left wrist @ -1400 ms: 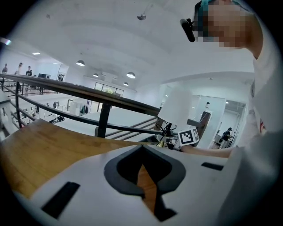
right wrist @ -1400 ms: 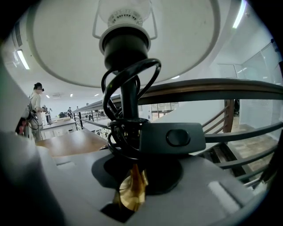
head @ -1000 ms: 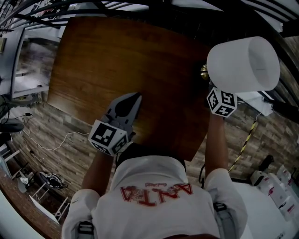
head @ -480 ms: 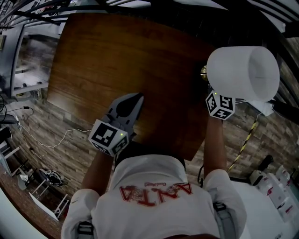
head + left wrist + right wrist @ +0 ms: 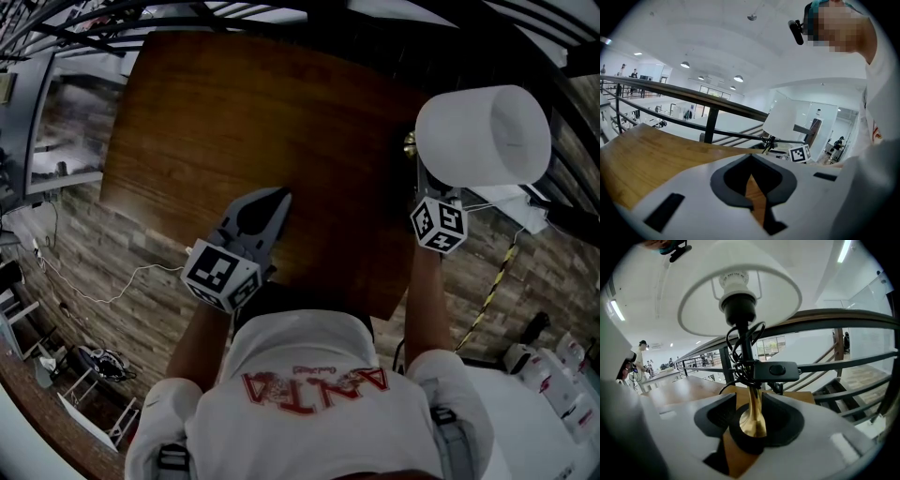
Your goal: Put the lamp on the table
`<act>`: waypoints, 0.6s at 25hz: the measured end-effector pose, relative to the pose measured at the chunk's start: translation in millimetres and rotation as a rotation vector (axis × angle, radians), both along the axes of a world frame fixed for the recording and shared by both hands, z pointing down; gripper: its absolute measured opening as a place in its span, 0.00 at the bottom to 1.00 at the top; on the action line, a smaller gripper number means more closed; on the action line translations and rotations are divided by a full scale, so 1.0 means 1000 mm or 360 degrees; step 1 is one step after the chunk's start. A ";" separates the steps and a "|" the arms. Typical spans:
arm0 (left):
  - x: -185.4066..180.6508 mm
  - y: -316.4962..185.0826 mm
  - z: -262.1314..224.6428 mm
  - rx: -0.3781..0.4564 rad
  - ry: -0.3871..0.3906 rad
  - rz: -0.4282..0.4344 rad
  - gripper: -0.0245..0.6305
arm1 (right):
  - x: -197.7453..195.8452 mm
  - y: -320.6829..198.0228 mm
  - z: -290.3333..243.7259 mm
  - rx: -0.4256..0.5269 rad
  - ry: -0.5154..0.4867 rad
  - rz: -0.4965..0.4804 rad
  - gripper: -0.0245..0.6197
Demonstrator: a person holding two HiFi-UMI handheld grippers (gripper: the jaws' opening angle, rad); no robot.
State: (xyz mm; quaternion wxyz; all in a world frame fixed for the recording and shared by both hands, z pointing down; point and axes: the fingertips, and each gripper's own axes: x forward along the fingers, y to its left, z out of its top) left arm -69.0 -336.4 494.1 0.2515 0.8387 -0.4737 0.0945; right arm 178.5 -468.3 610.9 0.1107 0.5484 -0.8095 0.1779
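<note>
1. A wooden table [image 5: 234,122] fills the scene, with a dark railing [image 5: 825,317] past its far edge.
2. The lamp [image 5: 483,131] appears to stand upright at the table's right edge, with its brass stem [image 5: 752,413] vertical.
3. The right gripper [image 5: 748,394] is the nearer one. The stem is between its opening jaws, so a straight pull back toward the person looks clear.
4. The left gripper [image 5: 278,195] hovers over the table's near middle, well apart, jaws pressed together and empty.
</note>
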 end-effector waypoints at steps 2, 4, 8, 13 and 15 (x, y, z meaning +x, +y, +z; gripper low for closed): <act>-0.002 0.004 -0.006 0.0017 0.0003 0.0006 0.05 | 0.002 0.010 -0.007 -0.0003 -0.0020 0.0022 0.25; -0.004 0.006 -0.013 0.0040 0.0013 0.0016 0.05 | 0.002 0.020 -0.013 -0.0025 -0.0058 0.0035 0.25; -0.010 0.014 -0.032 0.0101 0.0058 0.0036 0.05 | -0.006 0.043 -0.016 -0.0106 -0.0135 0.0031 0.25; -0.011 0.033 -0.056 0.0181 0.0061 0.0090 0.05 | -0.009 0.080 -0.047 -0.0063 -0.0148 0.0076 0.16; -0.017 0.041 -0.066 0.0220 0.0054 0.0101 0.05 | -0.017 0.097 -0.066 -0.0031 -0.0146 0.0078 0.12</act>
